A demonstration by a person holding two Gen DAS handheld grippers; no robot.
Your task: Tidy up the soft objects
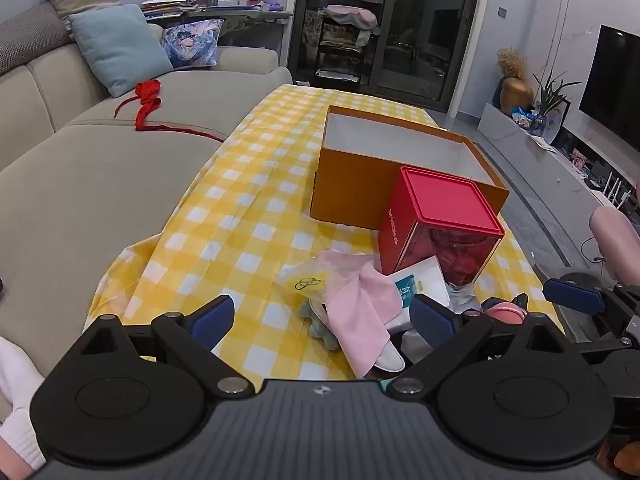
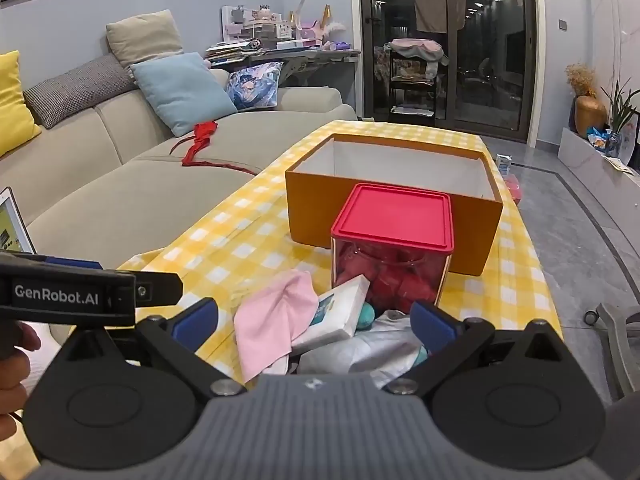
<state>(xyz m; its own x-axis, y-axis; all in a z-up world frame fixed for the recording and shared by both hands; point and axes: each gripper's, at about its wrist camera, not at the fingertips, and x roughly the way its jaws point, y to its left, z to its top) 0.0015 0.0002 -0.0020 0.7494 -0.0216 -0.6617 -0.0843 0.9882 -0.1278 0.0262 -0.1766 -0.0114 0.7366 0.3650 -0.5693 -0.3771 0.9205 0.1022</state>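
Wide-open left gripper (image 1: 322,314) hovers over pink cloth (image 1: 360,300) near orange box (image 1: 360,184).

Two claw-mounted cameras, side by side
Both tilt down, close over the tabletop (image 1: 248,216), sharing the orange box (image 2: 394,216).

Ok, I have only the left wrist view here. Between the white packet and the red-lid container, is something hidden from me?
Observer: Yes, a round teal object lies against the white packet, in front of the red-lid container.
Operator: And on the sofa, is any cushion outside my frame?
Observer: A yellow cushion stands at its far left end.
Operator: Anything on the floor past the table?
Observer: A pink object, right of the orange box; I cannot tell what it is.
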